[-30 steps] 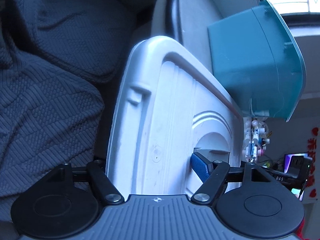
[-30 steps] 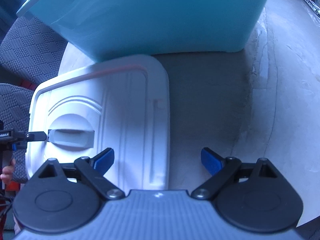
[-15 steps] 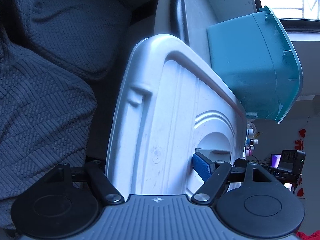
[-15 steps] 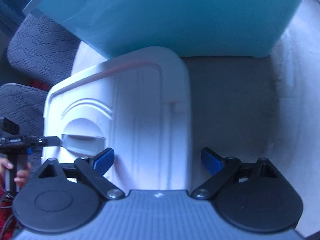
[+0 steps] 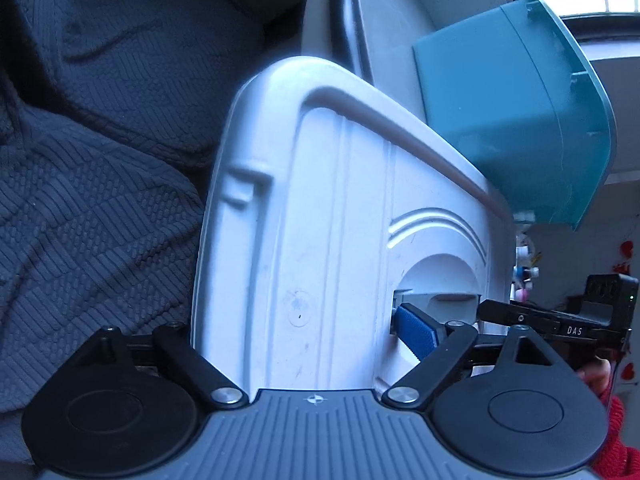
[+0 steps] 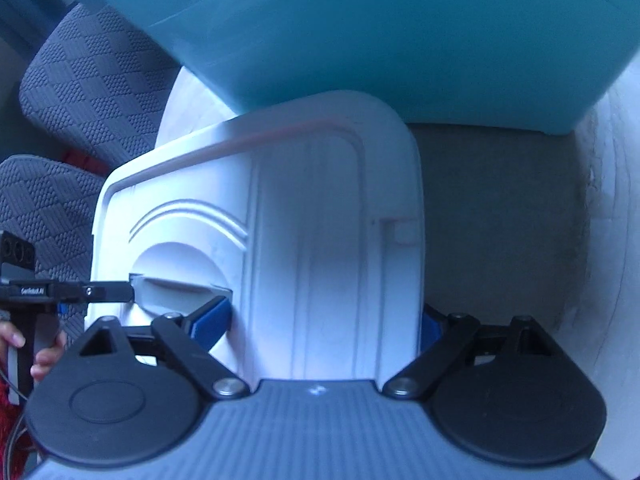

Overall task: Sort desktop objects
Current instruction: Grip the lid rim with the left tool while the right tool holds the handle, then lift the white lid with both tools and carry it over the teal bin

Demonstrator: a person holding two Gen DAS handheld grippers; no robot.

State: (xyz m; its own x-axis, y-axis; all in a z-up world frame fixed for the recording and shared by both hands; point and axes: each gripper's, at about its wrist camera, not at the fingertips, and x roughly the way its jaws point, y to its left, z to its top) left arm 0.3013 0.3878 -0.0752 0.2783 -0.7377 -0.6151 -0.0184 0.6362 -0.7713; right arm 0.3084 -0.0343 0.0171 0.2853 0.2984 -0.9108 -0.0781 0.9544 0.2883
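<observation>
A white plastic lid [image 5: 320,220] with a recessed handle fills both views; it also shows in the right wrist view [image 6: 312,220]. A teal storage bin [image 5: 516,128] stands just behind it, large in the right wrist view [image 6: 380,32]. My left gripper [image 5: 296,332] is shut on one side of the lid, its blue pad [image 5: 416,330] in the handle recess. My right gripper [image 6: 324,320] is shut on the other side, one pad [image 6: 212,320] at the handle, the other at the lid's edge. The lid is lifted and tilted off the table.
A pale stone table top [image 6: 560,240] lies under the lid and bin. Dark grey textured cushions [image 5: 92,200] lie to the left, also in the right wrist view [image 6: 92,80]. Small clutter [image 5: 524,276] sits far right.
My right gripper has moved in over the lid and closed on it. The lid has risen and tilted towards the bin. My left gripper has kept its hold.
</observation>
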